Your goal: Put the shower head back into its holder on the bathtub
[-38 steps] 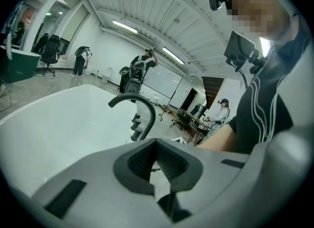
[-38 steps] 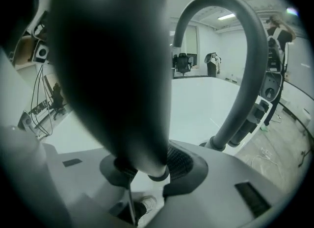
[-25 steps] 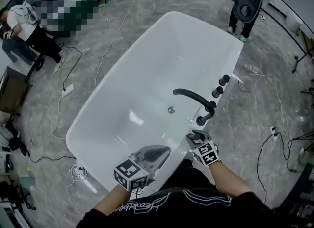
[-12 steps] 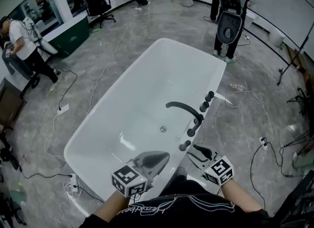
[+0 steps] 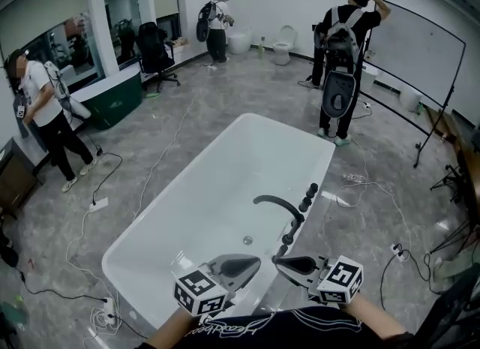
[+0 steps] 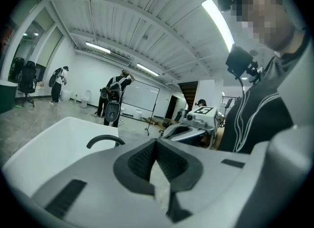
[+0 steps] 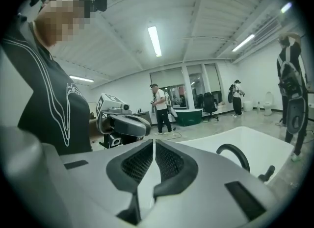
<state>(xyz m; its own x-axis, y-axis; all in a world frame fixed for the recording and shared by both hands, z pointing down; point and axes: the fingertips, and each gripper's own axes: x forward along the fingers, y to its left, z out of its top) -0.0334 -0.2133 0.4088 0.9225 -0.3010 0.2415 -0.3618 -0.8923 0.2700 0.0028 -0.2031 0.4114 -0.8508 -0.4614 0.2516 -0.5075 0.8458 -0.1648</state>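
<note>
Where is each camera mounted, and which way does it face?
Head view: on the head, facing down; bathtub, faucet, left gripper, right gripper, forearms.
Left gripper view: on that gripper, along its shut jaws toward the right gripper and the person's chest.
Right gripper view: on that gripper, along its empty jaws, just closing, toward the left gripper.
All three share bathtub and faucet.

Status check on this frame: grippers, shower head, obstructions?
Left hand-held gripper shut, empty. Right hand-held gripper just closed, nothing between jaws. Shower head appears seated on tub rim beside faucet. Nothing in the way.
</note>
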